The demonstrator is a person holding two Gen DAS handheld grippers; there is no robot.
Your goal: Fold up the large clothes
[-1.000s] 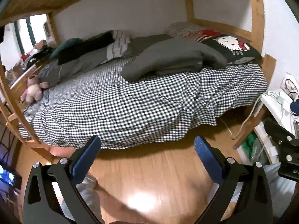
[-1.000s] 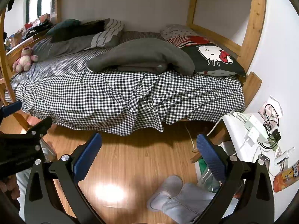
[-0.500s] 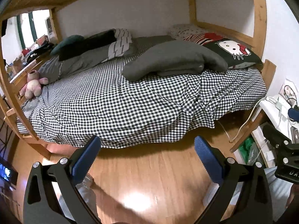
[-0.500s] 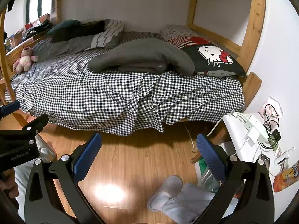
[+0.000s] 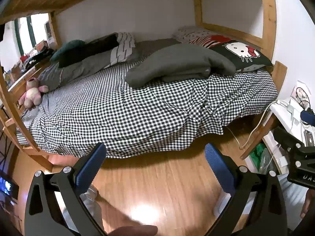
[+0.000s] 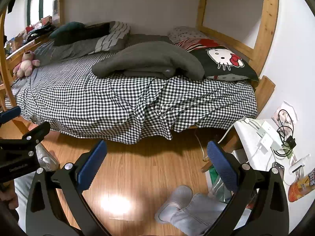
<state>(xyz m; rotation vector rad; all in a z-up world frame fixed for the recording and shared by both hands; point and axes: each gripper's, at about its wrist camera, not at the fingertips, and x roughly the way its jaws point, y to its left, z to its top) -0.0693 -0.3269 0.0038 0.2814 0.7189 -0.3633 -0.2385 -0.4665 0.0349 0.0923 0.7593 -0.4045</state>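
Observation:
A large grey garment (image 5: 177, 64) lies bunched and partly folded on the checkered bed (image 5: 137, 114), toward the right, beside a Hello Kitty pillow (image 5: 242, 56). It also shows in the right wrist view (image 6: 149, 61). My left gripper (image 5: 155, 167) is open and empty, held over the wooden floor well short of the bed. My right gripper (image 6: 157, 163) is open and empty too, over the floor in front of the bed. Each gripper shows at the edge of the other's view.
Grey bedding and pillows (image 5: 84, 63) lie along the bed's far side, a pink plush toy (image 5: 32, 94) at the left end. Wooden bunk posts (image 6: 267, 25) frame the bed. A white side table (image 6: 263, 147) with chargers and cables stands at right. A person's feet (image 6: 177, 206) are on the floor.
The left gripper has risen and tilted slightly toward the bed, so the bed sits lower and larger in its view. The right gripper has barely moved. Both stay open.

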